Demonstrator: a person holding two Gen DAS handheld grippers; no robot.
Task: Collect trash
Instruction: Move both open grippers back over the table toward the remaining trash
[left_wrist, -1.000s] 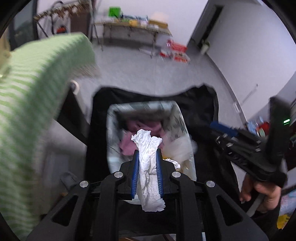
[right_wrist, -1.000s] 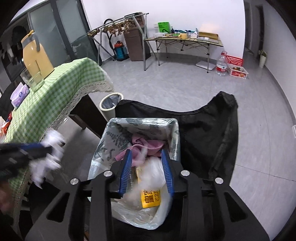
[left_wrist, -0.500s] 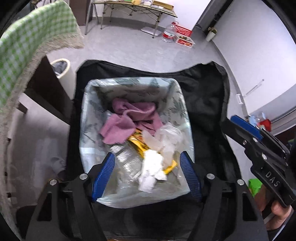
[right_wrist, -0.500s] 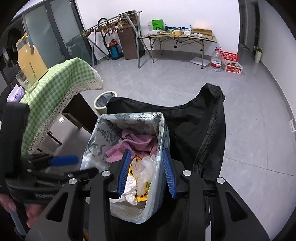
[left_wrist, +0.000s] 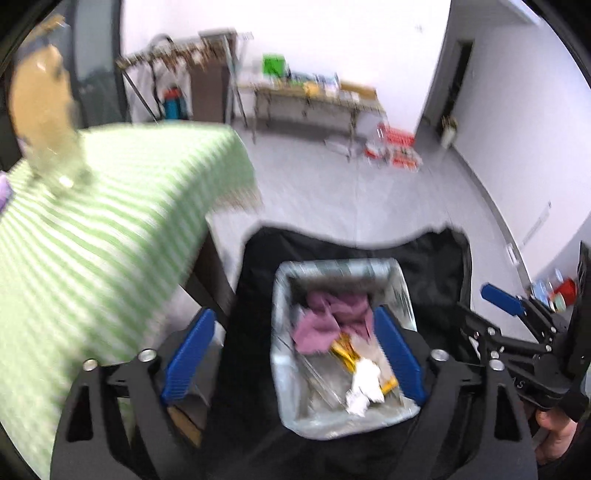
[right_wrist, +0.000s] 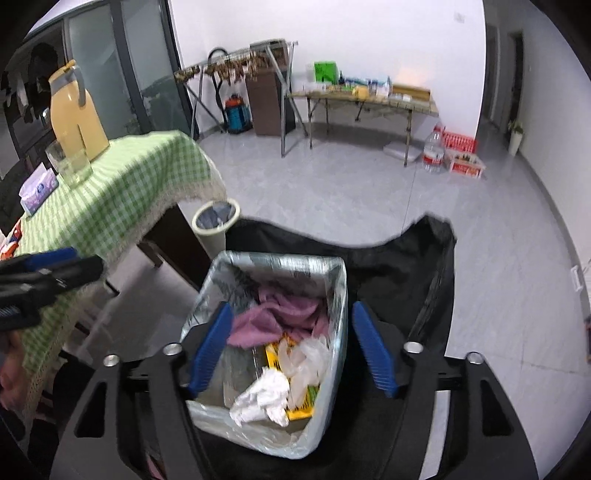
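Observation:
A bin lined with a patterned bag (right_wrist: 277, 258) stands on black fabric (right_wrist: 399, 273). Inside lie a pink cloth (right_wrist: 280, 314), a crumpled white tissue (right_wrist: 262, 402), a clear plastic bag (right_wrist: 306, 362) and a yellow wrapper (right_wrist: 299, 410). My right gripper (right_wrist: 291, 350) hovers over the bin, its jaws opening with nothing held between them. My left gripper (left_wrist: 293, 354) is above the bin's (left_wrist: 340, 264) left side, jaws opening wide and empty; the tissue (left_wrist: 364, 386) lies below it. Each gripper shows in the other's view: the right gripper (left_wrist: 484, 314) and the left gripper (right_wrist: 48, 273).
A table with a green-checked cloth (right_wrist: 129, 192) stands left of the bin, carrying a yellow jug (right_wrist: 74, 114), a glass (right_wrist: 68, 162) and a tissue box (right_wrist: 37, 188). A small round waste bin (right_wrist: 216, 221) sits by its corner. Grey floor stretches to a folding table (right_wrist: 369, 99).
The left gripper let go of the white tissue, which now lies in the bin, then opened wide and rose. The right gripper released the clear plastic bag into the bin and opened.

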